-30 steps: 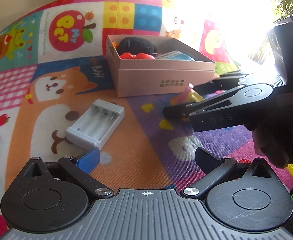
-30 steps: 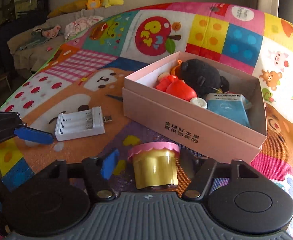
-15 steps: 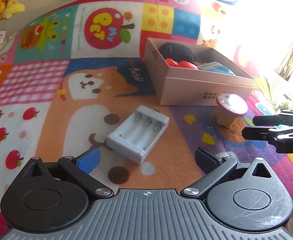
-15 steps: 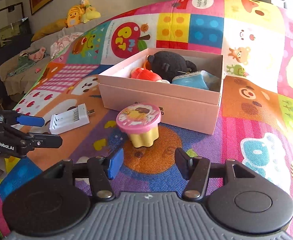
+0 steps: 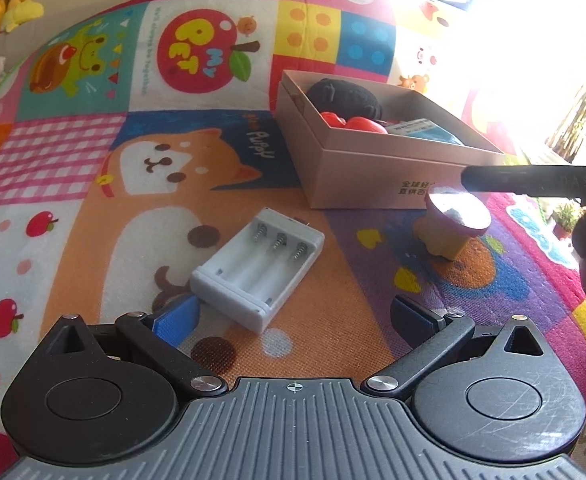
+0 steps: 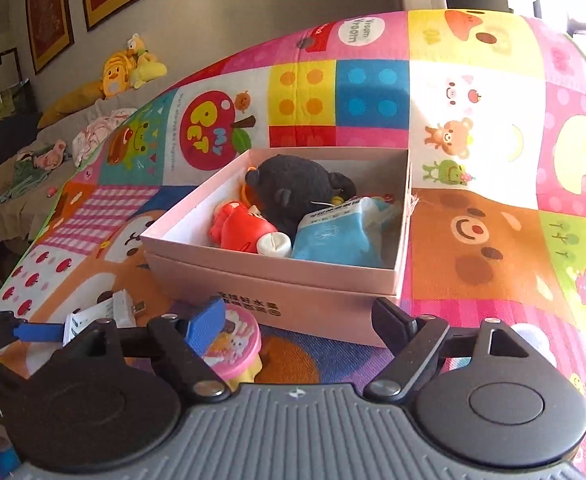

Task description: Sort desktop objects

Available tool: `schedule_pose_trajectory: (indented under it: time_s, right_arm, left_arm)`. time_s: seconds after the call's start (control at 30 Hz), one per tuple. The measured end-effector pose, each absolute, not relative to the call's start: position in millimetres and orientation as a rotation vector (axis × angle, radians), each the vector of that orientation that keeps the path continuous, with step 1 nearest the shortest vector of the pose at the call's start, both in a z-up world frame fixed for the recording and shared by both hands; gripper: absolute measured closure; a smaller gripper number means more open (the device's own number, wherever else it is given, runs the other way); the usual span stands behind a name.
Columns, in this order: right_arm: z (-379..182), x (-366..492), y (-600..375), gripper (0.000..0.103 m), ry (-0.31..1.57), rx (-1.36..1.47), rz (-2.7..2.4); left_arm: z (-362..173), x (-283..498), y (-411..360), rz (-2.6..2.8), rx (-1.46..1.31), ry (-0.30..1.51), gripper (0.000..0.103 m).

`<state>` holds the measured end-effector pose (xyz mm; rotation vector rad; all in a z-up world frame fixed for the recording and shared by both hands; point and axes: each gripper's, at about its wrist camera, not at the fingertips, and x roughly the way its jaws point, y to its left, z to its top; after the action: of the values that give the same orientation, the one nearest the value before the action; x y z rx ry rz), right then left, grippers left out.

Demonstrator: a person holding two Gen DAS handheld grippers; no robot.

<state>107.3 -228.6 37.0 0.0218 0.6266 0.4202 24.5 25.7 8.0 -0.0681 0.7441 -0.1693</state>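
On cartoon play mat [image 5: 93,208], white three-slot battery case [image 5: 259,266], springs exposed.

White empty battery case [image 5: 259,268] lay flat on the mat, pink-lidded yellow cup [image 5: 451,226] stood upright just before the open pink box [image 6: 293,280], toys inside

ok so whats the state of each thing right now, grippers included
left gripper: open, empty, low over the mat by the battery holder
right gripper: open, empty, above the cup
battery holder: lying flat on the mat, slots empty
pink-lidded yellow cup: upright on the mat, lid on, in front of the box
pink box: open, no lid, holding a black plush, red toy and blue packet
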Motion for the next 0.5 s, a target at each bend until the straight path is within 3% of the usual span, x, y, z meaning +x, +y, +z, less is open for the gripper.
schedule_pose_trajectory:
  time_s: [0.5]
  right_arm:
    - [50.9,89.2,-240.5,0.016,0.540,-0.072,0.245]
  left_arm:
    - [9.4,27.7,22.1,-0.201,-0.082,0.745,0.000]
